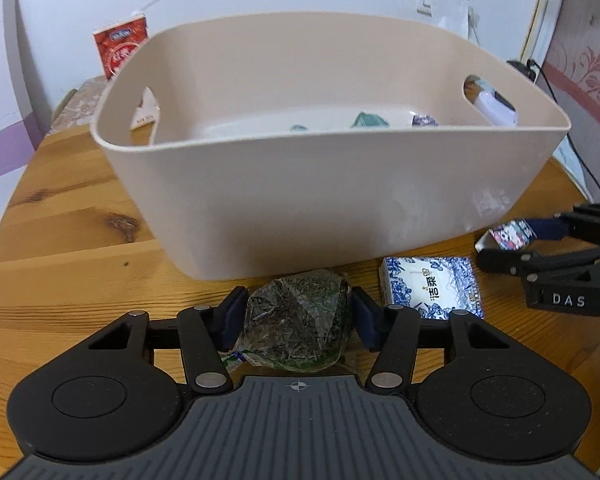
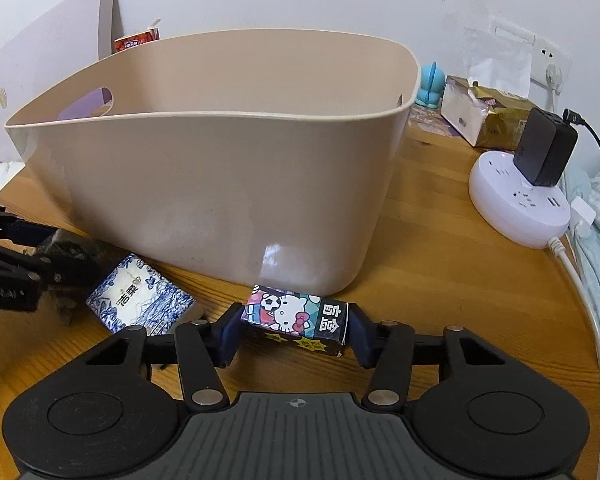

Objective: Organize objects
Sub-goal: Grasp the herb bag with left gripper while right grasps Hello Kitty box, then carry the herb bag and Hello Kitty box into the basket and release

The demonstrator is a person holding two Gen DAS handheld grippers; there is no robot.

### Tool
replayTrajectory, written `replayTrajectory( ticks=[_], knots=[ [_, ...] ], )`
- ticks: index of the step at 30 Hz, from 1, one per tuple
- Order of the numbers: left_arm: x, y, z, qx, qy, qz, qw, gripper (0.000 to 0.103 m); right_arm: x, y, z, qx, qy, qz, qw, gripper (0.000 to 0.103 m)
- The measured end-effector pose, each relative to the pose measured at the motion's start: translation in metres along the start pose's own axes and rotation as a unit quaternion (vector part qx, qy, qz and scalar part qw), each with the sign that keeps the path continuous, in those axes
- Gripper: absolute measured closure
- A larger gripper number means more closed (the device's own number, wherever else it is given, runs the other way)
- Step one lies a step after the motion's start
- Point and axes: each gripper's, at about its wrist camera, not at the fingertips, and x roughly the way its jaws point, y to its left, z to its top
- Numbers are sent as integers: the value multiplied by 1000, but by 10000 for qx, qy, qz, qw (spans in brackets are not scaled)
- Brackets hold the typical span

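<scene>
left gripper clamps green tea packet between jaws | right gripper clamps cartoon-cat box | beige bin ahead of both

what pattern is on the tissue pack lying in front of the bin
Blue and white floral, porcelain style, on the tissue pack; clearest in the left wrist view.

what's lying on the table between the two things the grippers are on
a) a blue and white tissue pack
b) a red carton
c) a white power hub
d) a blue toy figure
a: the blue and white tissue pack lies on the wooden table in front of the beige bin, between the green packet in the left gripper and the cartoon box in the right gripper.
</scene>
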Motion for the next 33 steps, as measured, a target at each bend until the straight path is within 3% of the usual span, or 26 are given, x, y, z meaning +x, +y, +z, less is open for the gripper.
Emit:
replayTrajectory(
  ticks=[17, 33],
  knots=[
    [-51, -5, -15, 30, -430, 147, 9990, 47, -62, 1, -8, -70, -483, -14, 9988, 52],
    [-110, -17, 15, 243, -1228, 109, 9921, 47, -137, -1, 20, -105, -1617, -89, 9867, 52]
  ],
)
